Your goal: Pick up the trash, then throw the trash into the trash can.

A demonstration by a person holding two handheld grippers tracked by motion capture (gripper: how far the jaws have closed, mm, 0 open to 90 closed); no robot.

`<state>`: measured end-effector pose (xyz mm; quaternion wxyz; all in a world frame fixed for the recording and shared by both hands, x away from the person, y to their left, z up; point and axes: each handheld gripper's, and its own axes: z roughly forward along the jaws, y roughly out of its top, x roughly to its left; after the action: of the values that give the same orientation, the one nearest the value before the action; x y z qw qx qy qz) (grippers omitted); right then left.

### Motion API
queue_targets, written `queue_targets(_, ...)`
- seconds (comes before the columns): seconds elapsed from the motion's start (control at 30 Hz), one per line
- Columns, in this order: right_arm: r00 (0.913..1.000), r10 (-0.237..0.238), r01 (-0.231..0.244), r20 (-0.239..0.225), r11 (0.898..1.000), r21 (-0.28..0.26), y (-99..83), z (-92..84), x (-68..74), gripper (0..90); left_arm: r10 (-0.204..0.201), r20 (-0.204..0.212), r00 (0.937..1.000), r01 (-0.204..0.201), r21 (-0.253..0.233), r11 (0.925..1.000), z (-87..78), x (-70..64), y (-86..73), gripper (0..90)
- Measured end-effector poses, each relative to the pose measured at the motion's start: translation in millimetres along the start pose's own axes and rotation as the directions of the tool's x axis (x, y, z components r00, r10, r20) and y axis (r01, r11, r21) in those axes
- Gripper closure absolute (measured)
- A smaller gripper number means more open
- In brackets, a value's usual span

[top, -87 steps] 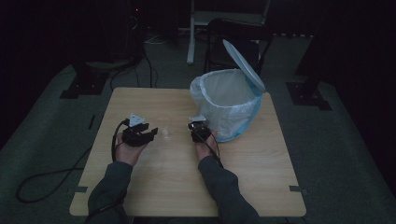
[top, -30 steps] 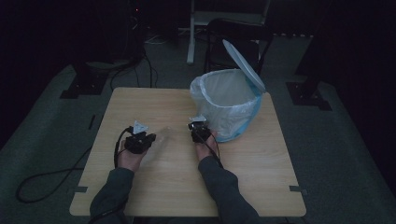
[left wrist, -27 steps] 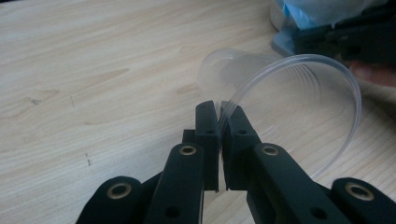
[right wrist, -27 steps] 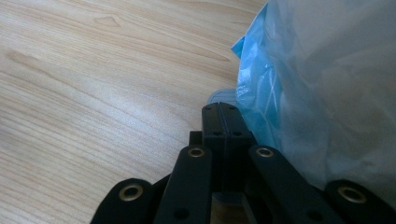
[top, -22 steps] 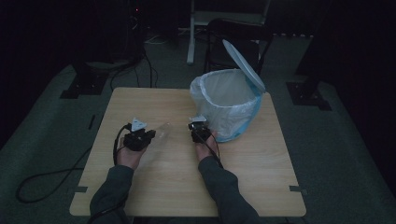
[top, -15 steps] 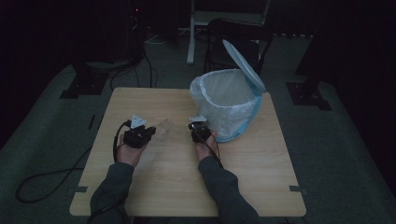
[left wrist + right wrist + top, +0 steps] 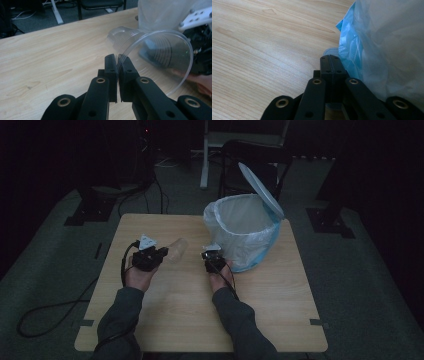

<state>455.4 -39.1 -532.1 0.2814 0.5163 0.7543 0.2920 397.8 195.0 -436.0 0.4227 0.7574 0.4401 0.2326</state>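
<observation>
Left tool (image 7: 117, 58), clamped on the clear cup's (image 7: 152, 52) rim, holds it sideways above table (image 7: 165, 320); right tool (image 7: 332, 61) closed.

I count one clear plastic cup (image 7: 176, 251), pinched at its rim. I have two grippers in hand, the left gripper (image 7: 161, 254) and the right gripper (image 7: 212, 258), each with two black jaws. There is one bin (image 7: 243, 231), with one white and blue bag (image 7: 384, 50) lining it and one lid (image 7: 260, 189) standing open. All of it sits on one wooden table (image 7: 200, 320). Behind that I see one dark chair (image 7: 250, 155).
</observation>
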Motion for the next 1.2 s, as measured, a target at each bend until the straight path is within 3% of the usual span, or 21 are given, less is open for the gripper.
queue_targets(0.83,0.9999,0.013,-0.013,-0.003,1.0,0.001,-0.2,-0.3,0.8,90.0,0.033,0.031,0.999,-0.031,-0.067,0.9973,-5.0,-11.5,39.5,87.2)
queue_targets(1.2,1.0,-0.009,0.009,-0.003,1.0,-0.009,-0.3,0.2,-0.7,90.0,0.034,0.051,0.9982,-0.029,-0.083,0.9961,-8.6,-10.7,52.9,87.2)
